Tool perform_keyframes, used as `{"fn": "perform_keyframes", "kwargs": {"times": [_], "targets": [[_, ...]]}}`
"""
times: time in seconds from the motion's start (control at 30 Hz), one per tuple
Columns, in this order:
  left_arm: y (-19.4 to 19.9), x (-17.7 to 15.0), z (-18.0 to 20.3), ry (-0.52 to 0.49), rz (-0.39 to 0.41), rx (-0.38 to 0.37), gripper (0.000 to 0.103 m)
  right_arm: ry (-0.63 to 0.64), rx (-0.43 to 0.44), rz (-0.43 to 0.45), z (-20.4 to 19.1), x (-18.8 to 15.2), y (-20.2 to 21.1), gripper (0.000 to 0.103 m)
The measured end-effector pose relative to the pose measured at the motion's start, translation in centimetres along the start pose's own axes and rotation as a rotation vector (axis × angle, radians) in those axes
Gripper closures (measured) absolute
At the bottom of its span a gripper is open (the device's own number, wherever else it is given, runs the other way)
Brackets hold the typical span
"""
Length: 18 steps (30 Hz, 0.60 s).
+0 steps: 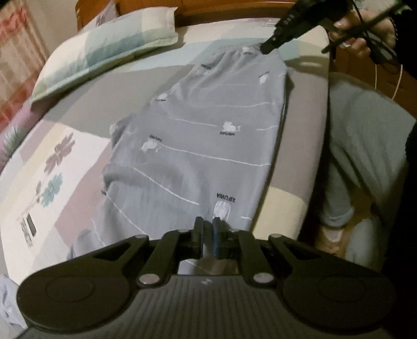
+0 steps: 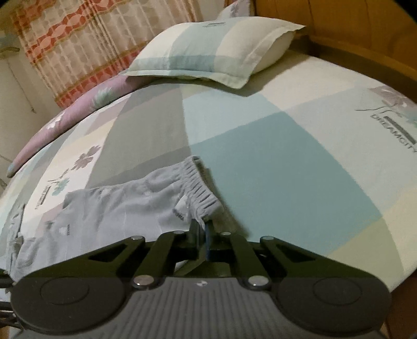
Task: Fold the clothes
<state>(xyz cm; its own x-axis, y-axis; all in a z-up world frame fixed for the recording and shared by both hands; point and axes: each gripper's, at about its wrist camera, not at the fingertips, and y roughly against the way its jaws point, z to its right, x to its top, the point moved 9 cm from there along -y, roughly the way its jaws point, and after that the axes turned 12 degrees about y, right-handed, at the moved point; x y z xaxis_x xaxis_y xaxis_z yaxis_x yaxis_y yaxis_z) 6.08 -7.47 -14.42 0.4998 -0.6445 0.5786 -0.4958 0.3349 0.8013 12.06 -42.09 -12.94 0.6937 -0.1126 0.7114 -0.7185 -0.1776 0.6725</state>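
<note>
Grey pyjama trousers [image 1: 208, 125] with white printed stripes and small animals lie stretched out lengthwise on the patchwork bedsheet [image 1: 65, 167]. My left gripper [image 1: 207, 224] is shut on the near leg end of the cloth. At the far end my right gripper [image 1: 265, 48] pinches a corner of the waist. In the right wrist view the right gripper [image 2: 204, 229] is shut on the corner of the gathered elastic waistband [image 2: 200, 187], and the trousers [image 2: 125, 206] trail away to the left over the sheet [image 2: 286, 161].
A pillow [image 1: 104, 49] [image 2: 213, 49] lies at the head of the bed by the wooden headboard [image 2: 338, 23]. A folded purple quilt [image 2: 65, 122] and a curtain [image 2: 78, 39] line the far side. A person's hand [image 1: 365, 34] and legs [image 1: 365, 146] are beside the bed's right edge.
</note>
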Motion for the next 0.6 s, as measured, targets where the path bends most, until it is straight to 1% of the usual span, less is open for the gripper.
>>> {"fn": "perform_keyframes", "kwargs": {"times": [0.03, 0.07, 0.1, 0.13, 0.17, 0.2, 0.23, 0.33, 0.37, 0.4, 0.47, 0.5, 0.57, 0.6], "targets": [[0.1, -0.1, 0.2, -0.011, -0.002, -0.004, 0.094, -0.006, -0.004, -0.005, 0.3, -0.1, 0.0, 0.096], [0.0, -0.2, 0.3, -0.025, -0.006, -0.004, 0.094, -0.019, -0.004, -0.026, 0.6, -0.5, -0.4, 0.093], [0.0, -0.3, 0.4, -0.040, -0.009, 0.001, 0.094, -0.012, -0.021, -0.027, 0.7, -0.5, -0.1, 0.084], [0.1, -0.4, 0.5, -0.051, -0.009, 0.006, 0.094, -0.005, -0.037, -0.028, 0.8, -0.6, 0.2, 0.080], [0.3, -0.3, 0.5, -0.058, -0.009, 0.011, 0.091, 0.002, -0.054, -0.029, 0.9, -0.7, 0.5, 0.075], [0.6, -0.1, 0.3, -0.060, -0.001, 0.015, 0.090, 0.010, -0.071, -0.028, 1.0, -0.8, 0.9, 0.072], [1.0, 0.2, 0.1, -0.058, 0.011, 0.018, 0.090, 0.024, -0.088, -0.005, 0.9, -0.3, 1.8, 0.072], [1.1, 1.6, -0.5, -0.058, 0.053, 0.037, 0.088, 0.157, -0.185, 0.076, -0.4, 1.6, 4.3, 0.070], [1.1, 2.1, -0.7, -0.058, 0.067, 0.044, 0.084, 0.189, -0.178, 0.099, -1.4, 2.2, 4.6, 0.067], [0.8, 2.5, -0.9, -0.051, 0.073, 0.050, 0.081, 0.221, -0.168, 0.121, -2.3, 2.8, 4.8, 0.062], [0.2, 2.8, -1.1, -0.017, 0.065, 0.053, 0.081, 0.253, -0.073, 0.127, -4.7, 2.9, 4.0, 0.056], [0.2, 2.4, -1.4, 0.015, 0.052, 0.046, 0.081, 0.273, -0.039, 0.113, -5.9, 2.5, 3.1, 0.055], [0.3, 1.4, -1.8, 0.078, 0.027, 0.033, 0.081, 0.314, -0.009, 0.056, -7.5, 1.1, 1.1, 0.055], [0.4, 1.0, -2.0, 0.109, 0.015, 0.026, 0.081, 0.322, -0.002, 0.022, -7.6, 0.2, 0.2, 0.055]]}}
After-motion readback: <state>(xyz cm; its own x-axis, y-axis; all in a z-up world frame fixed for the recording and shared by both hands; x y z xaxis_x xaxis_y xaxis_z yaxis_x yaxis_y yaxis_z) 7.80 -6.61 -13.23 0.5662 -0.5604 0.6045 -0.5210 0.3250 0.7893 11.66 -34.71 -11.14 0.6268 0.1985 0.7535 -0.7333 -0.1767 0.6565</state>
